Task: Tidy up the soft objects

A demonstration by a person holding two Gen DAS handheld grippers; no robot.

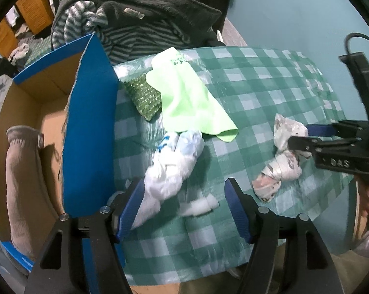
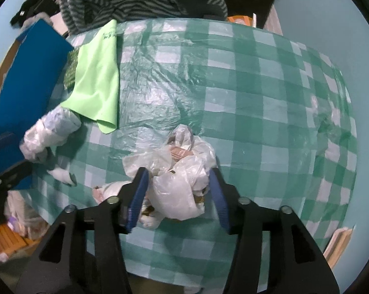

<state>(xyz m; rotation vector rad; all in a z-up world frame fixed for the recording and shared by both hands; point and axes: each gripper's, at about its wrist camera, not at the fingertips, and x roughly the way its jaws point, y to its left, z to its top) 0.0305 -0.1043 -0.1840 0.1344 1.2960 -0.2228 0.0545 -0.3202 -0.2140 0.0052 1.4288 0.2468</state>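
Checked tablecloth (image 1: 258,78); right tongs (image 2: 178,196) straddle plastic bag (image 2: 179,183), left tongs (image 1: 184,210) wide ("DAS" embossed).

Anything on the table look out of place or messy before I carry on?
Mostly loose clutter: the light green cloth lies draped over the sparkly green pad, half hiding it, and a small white scrap lies apart from the bundles. Nothing looks spilled or damaged.

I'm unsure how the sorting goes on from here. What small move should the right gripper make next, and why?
Probably close the right gripper on the knotted plastic bag. Its blue pads already straddle the bag on the checked tablecloth but do not seem to press it yet. Once gripped, it could go to the blue cardboard box, where a sock already lies.
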